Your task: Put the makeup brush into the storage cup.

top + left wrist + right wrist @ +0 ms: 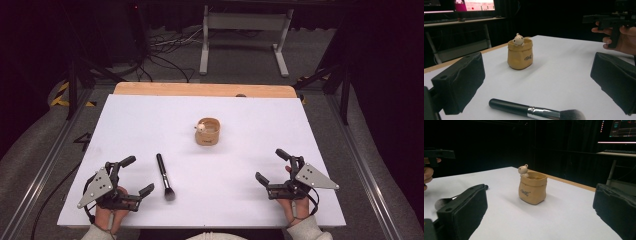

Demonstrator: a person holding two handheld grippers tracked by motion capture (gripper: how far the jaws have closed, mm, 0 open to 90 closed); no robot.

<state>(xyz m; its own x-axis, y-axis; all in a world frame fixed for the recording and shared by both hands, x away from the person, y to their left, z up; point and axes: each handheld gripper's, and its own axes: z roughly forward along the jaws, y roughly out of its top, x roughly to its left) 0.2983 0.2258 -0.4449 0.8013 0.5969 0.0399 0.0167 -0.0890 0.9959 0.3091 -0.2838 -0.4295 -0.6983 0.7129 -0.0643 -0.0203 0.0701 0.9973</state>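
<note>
Presently the white surface (150, 125) carries two items. Largest is the tan bag-shaped pot (208, 131) with a small bear figure at its rim, standing upright near the centre, well apart from both tongs. The makeup brush (164, 176) lies flat just beside the left tongs (135, 175), on their inner side; its long axis runs away from the person, black handle far, bristle head near. The left tongs are plainly nearer to it than the right tongs (270, 165). Both tongs stand wide open and hold nothing.
</note>
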